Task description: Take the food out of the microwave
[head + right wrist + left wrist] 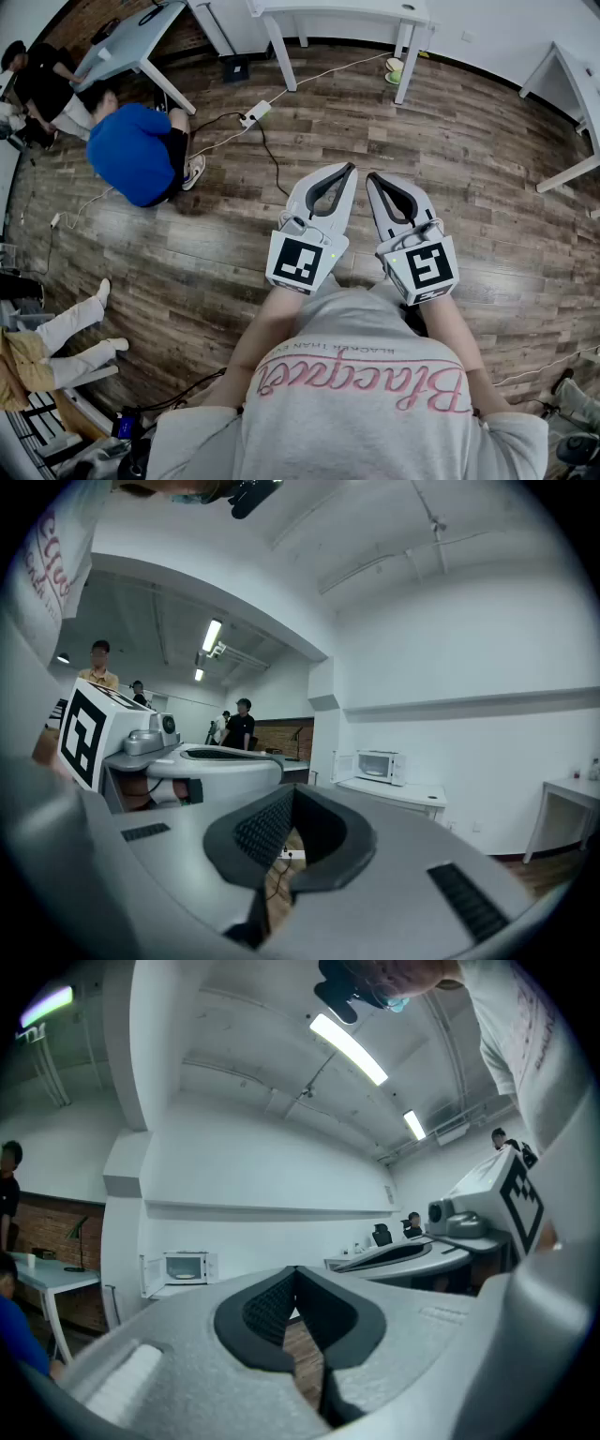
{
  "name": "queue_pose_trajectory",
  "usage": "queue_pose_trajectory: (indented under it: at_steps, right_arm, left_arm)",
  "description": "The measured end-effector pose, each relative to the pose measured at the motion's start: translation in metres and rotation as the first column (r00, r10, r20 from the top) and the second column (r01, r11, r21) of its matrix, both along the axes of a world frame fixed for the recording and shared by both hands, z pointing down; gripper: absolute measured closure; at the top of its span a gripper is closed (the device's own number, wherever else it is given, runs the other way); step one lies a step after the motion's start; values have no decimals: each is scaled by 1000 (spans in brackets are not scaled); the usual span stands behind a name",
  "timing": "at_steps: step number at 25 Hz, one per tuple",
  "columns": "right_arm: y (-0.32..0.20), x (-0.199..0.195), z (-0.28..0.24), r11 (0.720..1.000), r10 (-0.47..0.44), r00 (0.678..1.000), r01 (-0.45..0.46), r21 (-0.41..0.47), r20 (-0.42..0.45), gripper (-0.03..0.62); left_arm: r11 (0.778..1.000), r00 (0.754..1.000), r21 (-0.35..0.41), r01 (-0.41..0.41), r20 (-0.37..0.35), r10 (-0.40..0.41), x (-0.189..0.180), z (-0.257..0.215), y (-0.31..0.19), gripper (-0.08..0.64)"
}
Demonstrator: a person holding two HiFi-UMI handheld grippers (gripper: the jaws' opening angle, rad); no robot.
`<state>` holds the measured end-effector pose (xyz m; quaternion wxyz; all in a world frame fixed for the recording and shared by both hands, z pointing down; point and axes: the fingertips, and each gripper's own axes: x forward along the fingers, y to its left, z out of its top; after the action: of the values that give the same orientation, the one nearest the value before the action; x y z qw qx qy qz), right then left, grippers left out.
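Note:
A white microwave (185, 1267) stands far off on a white table against the wall, its door (150, 1275) swung open to the left. A pale dish of food (186, 1277) shows dimly inside. The right gripper view has the same microwave (380, 766), also at a distance. In the head view my left gripper (349, 168) and right gripper (371, 175) are held side by side, level, over the wooden floor just in front of my body. Both are shut with nothing between the jaws, as seen at the left gripper (296, 1269) and right gripper (292, 789).
A person in a blue shirt (141, 150) crouches on the floor to the left. A power strip (255, 112) with cables lies ahead. White tables (337, 13) stand at the back and right, and a grey table (131, 42) at the far left. More people (242, 724) stand behind.

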<state>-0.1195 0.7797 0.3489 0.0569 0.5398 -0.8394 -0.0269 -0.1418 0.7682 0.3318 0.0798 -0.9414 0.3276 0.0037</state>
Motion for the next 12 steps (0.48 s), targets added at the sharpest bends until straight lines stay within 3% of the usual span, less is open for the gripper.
queue_pose_trajectory:
  at_steps: [12]
  right_arm:
    - [-41,-36,-7,999,53,999,-53,-2,6,584]
  left_arm:
    - [999,998,-12,-51,-32,50,-31,-5,-41,555]
